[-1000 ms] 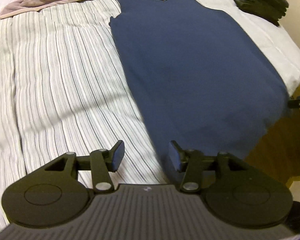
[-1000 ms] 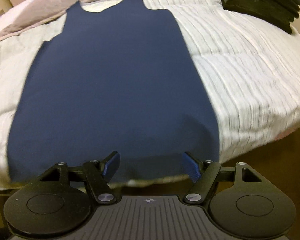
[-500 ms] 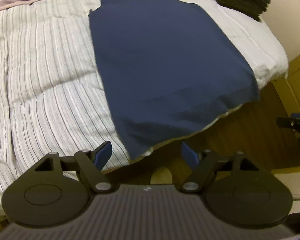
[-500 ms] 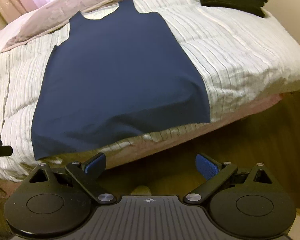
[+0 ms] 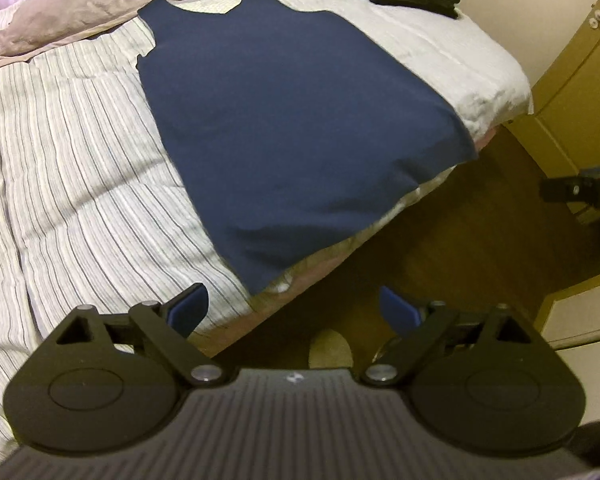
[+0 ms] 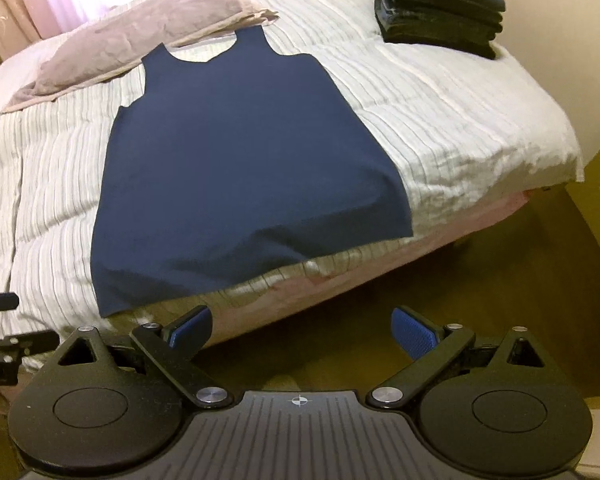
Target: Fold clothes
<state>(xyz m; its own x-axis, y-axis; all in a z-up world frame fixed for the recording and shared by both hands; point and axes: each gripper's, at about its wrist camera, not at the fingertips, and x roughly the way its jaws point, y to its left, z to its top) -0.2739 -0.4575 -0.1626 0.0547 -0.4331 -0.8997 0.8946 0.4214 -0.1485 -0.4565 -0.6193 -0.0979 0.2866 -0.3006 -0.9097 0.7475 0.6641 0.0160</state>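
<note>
Overhanging bed (image 6: 460, 128), tank top (image 6: 244, 176) hem (shadowed)

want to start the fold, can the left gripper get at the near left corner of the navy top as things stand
Probably yes. The left gripper is open and empty, held off the bed's edge, with the top's near left corner just ahead of it. Nothing lies between the jaws and that corner, which overhangs the edge.

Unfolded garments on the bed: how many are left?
1: a navy sleeveless top spread flat mid-bed, hem at the near edge. The dark folded stack at the far right corner could hide others.
</note>
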